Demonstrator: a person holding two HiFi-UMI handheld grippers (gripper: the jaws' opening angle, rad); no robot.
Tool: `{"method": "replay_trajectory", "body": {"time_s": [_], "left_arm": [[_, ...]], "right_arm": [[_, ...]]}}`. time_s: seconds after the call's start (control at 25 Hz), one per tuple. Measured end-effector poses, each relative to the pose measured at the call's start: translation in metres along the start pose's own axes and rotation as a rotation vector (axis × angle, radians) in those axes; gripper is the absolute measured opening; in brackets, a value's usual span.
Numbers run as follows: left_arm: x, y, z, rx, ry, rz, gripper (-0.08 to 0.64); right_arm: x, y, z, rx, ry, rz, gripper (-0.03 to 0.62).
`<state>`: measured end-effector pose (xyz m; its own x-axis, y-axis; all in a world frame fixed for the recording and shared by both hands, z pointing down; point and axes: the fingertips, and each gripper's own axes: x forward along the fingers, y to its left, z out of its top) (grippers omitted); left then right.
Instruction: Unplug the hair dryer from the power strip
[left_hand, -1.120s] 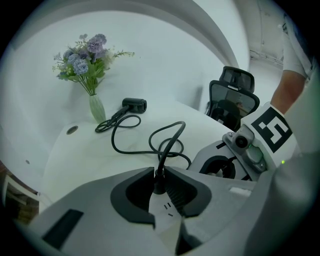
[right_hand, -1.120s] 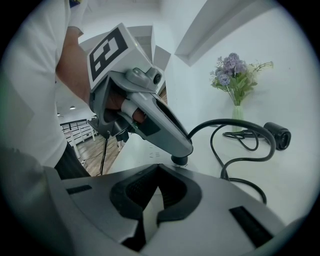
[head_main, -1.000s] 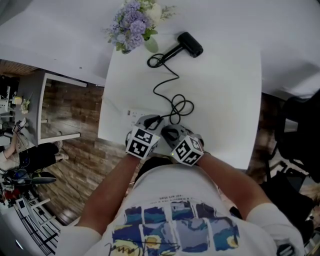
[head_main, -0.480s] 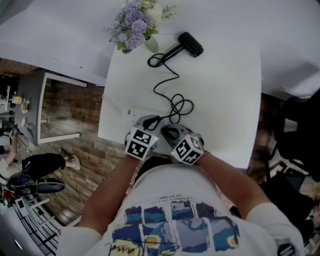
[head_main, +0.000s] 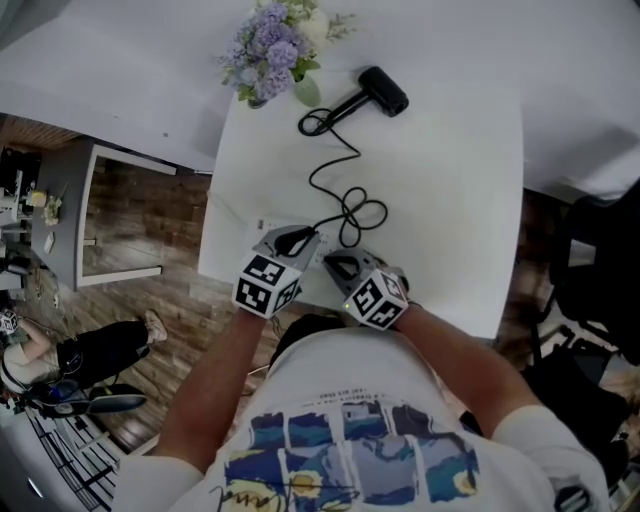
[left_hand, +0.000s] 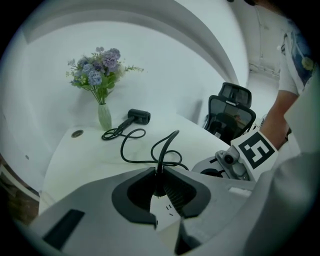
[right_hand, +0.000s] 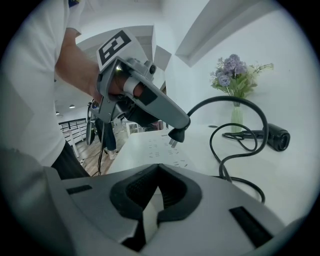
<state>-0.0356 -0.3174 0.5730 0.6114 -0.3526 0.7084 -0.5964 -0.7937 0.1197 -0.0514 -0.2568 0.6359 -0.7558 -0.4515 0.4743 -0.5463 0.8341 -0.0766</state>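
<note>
Left claw (head_main: 293, 240) has risen, tilted down, plug (right_hand: 177, 135) clamped above power strip (right_hand: 165, 152).

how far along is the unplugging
Done: the plug is out, its prongs bare above the power strip. In hand: the left gripper is shut on the plug, and the right gripper clamps the power strip's end. Left: probably just setting the plug down.

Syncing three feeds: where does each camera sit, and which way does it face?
Head view: on the head, steeply down at the table; arms, shirt, left tongs, right tongs show.
Left gripper view: on the left tongs, toward the flowers; own jaws and right tongs show.
Right gripper view: on the right tongs, along the power strip; left tongs, holding the plug, show.
Shared: all three show the hair dryer.
</note>
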Motion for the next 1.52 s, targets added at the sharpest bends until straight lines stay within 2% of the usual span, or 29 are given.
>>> {"method": "replay_trajectory", "body": {"time_s": [0.36, 0.68, 1.52], "left_arm": [[-0.025, 0.0, 0.02, -0.093, -0.076, -0.024, 0.048], [-0.038, 0.002, 0.025, -0.13, -0.116, -0.025, 0.048], [-0.045, 0.002, 0.028, -0.145, -0.134, -0.017, 0.048]], "right_arm": [[0.0, 0.0, 0.0, -0.002, -0.003, 0.003, -0.006], [0.002, 0.0, 0.0, -0.003, -0.003, 0.001, -0.006], [0.001, 0.001, -0.001, -0.005, -0.001, 0.003, -0.006]]}}
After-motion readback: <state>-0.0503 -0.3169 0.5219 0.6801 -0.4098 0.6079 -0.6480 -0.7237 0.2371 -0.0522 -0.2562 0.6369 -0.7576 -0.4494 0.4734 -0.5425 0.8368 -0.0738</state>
